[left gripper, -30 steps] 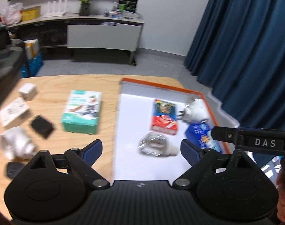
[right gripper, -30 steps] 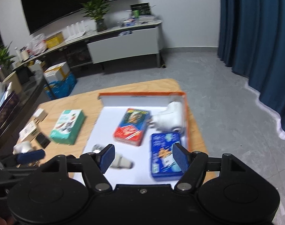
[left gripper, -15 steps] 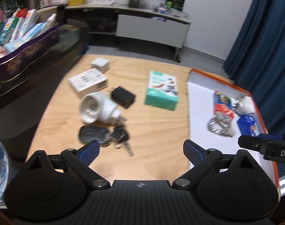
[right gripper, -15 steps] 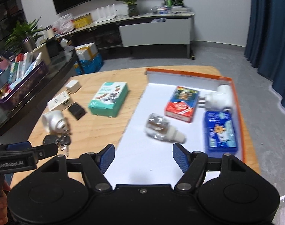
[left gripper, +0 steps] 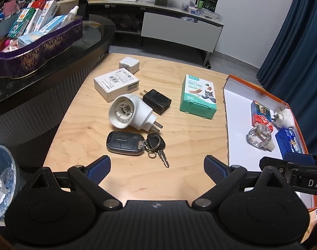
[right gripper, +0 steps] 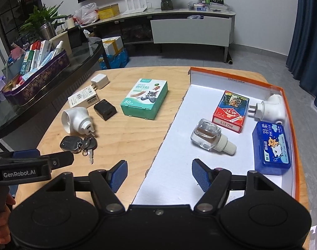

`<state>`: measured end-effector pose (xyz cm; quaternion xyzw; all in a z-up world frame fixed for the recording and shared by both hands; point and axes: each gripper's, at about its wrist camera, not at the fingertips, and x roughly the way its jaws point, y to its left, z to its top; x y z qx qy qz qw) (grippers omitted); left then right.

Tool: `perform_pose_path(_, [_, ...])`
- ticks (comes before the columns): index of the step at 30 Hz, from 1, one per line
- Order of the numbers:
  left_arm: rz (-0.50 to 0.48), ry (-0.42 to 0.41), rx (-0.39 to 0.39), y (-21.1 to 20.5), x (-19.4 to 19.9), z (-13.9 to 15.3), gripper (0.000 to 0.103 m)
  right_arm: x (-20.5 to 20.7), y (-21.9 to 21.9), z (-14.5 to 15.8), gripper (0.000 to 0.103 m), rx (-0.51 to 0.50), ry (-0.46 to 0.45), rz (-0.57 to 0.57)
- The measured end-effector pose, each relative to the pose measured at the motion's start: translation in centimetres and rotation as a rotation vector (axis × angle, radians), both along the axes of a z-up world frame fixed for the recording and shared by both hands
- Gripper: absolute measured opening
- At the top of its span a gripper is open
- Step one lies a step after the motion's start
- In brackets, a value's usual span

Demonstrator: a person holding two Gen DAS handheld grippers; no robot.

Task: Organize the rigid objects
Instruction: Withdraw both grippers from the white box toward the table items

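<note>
Left gripper [left gripper: 157,166] swung from tray [left gripper: 237,81] to keys [left gripper: 156,145], jaws just opening, empty.

The table [left gripper: 121,179] is seen to be of pale, matt plywood with visible grain. The tray [right gripper: 237,77] looks like white card edged in orange. The bottle [right gripper: 206,134] appears as clear, glossy glass or plastic with a matt white cap. The key fob [left gripper: 124,143] is glossy black plastic, the key [left gripper: 163,158] bare metal.
</note>
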<state>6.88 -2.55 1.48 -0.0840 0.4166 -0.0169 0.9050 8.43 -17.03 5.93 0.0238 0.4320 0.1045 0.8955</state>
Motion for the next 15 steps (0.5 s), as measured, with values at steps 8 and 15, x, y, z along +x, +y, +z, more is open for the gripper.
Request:
perform_pose_path(8, [0.019,0.007,-0.022,1.4,0.0,-1.3,0.099,0.0,0.5,-0.7,0.082,-0.009,0.010,0.007])
perform_pose_path(15, [0.083,0.028,-0.017,3.6,0.8,-2.6,0.099,0.1,0.5,-1.4,0.082,-0.001,0.022,0.006])
